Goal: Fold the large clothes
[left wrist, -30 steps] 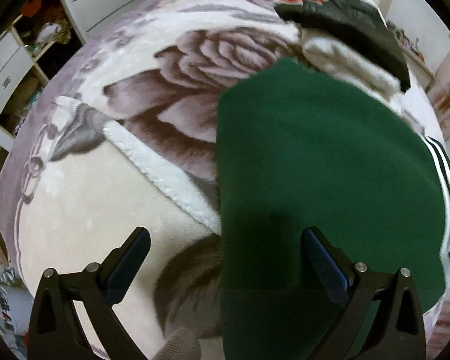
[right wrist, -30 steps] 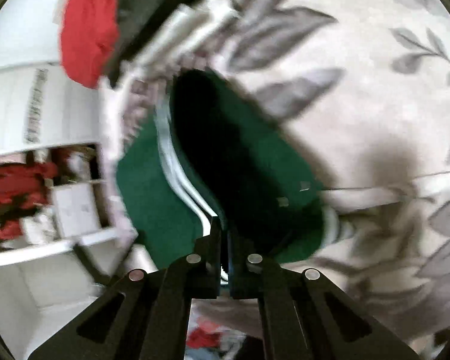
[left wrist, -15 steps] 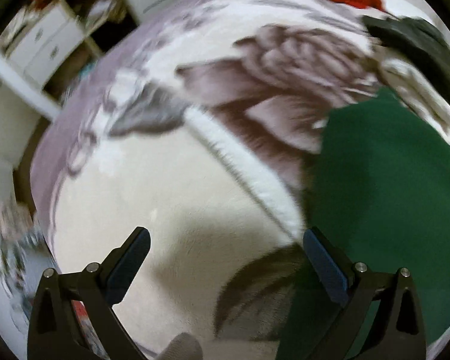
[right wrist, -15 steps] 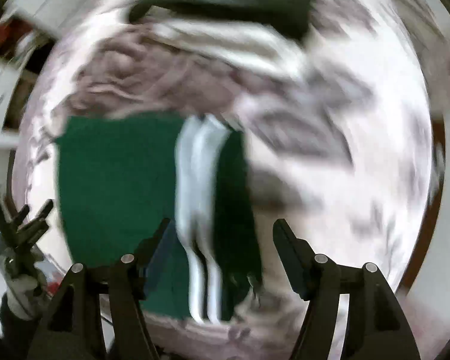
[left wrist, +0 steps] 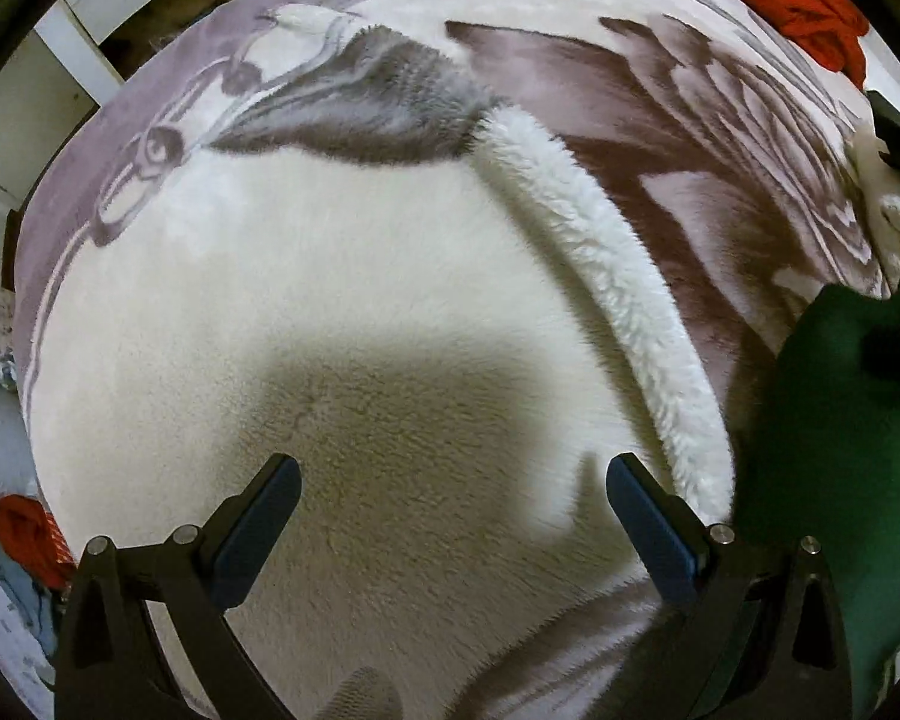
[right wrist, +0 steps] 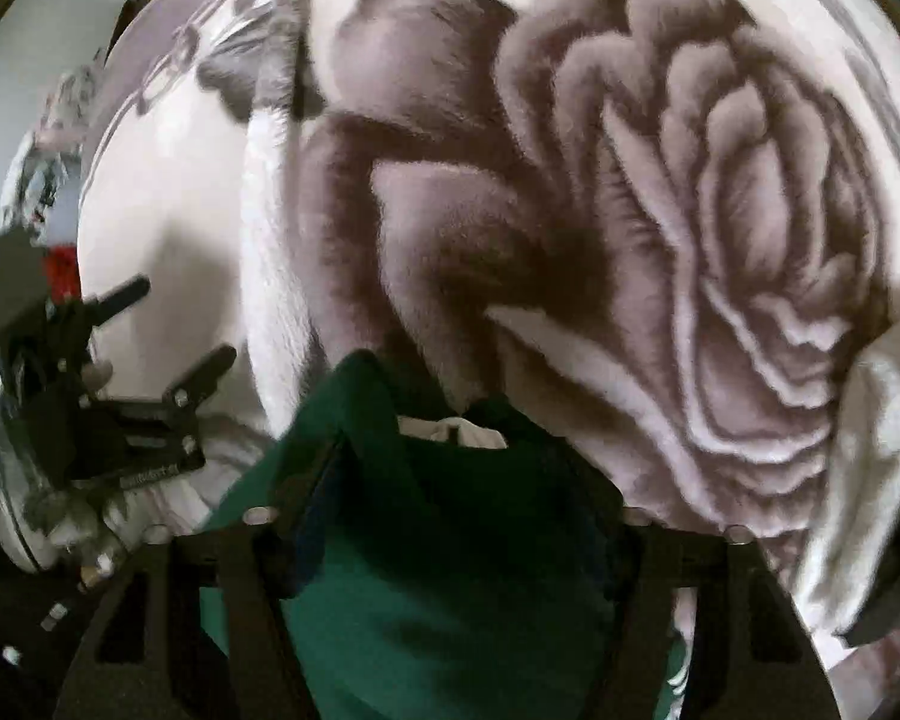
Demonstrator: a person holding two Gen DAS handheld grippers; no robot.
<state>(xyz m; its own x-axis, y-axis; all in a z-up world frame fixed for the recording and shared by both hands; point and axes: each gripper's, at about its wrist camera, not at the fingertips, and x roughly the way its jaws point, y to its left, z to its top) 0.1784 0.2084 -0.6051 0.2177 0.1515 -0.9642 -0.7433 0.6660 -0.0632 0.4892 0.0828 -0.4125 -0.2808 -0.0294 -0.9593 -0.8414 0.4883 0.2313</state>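
— On the bed's plush rose-print blanket [right wrist: 660, 192], over at the near right, that's where the green garment [right wrist: 450, 570] lies. See it?

— I do. It's soft knit, by the look of it, light and floppy; I'd say it will sag and slide wherever it isn't held.

— Where would you take it, then?

— At an edge or corner, I think, where the cloth is thin enough to pinch. The white patch at its far edge may be a label or lining, so that could be the neck end.

— What are the grippers doing?

— The left gripper [left wrist: 450, 516] has its jaws spread wide over bare cream fleece, holding nothing. The right gripper [right wrist: 450, 516] sits right over the green cloth, jaws spread too, the fabric lying between and over them.

— Is it pinching anything?

— Not that I can see. Its fingertips are dark against the cloth and hard to make out, and most of the garment runs off the near edge, so its shape is anyone's guess.
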